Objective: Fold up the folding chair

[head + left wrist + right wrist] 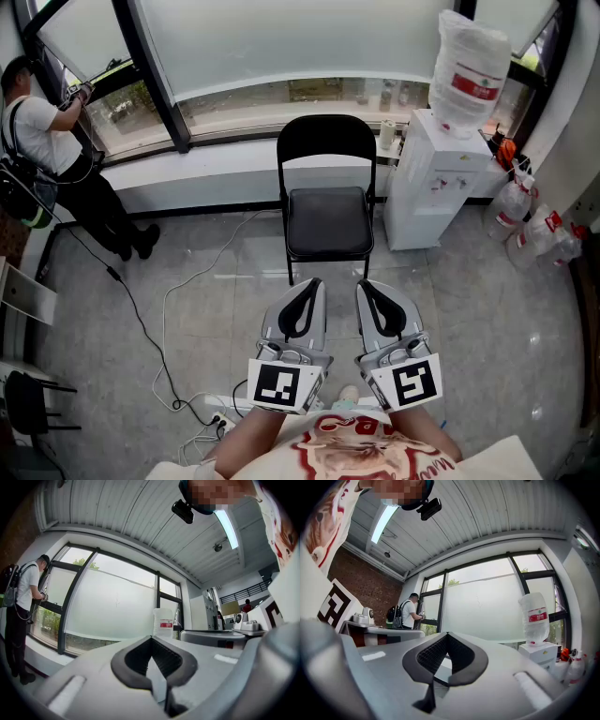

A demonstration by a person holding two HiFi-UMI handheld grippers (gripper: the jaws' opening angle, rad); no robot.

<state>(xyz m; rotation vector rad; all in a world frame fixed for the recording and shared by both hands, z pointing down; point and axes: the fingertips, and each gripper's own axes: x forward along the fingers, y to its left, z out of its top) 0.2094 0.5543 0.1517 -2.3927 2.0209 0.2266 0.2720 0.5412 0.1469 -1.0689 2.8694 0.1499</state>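
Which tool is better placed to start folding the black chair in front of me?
Left, narrowly. Both tools are shut, empty and short of the folding chair. The left tool points nearer the middle of the seat's front edge; the right tool points at its right corner.

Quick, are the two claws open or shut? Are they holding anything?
The grey left gripper: closed, holding nothing.
The grey right gripper: closed, holding nothing.

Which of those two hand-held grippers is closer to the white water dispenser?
Right. In the head view the right gripper sits below and left of the water dispenser; the left gripper lies further left, beyond it.
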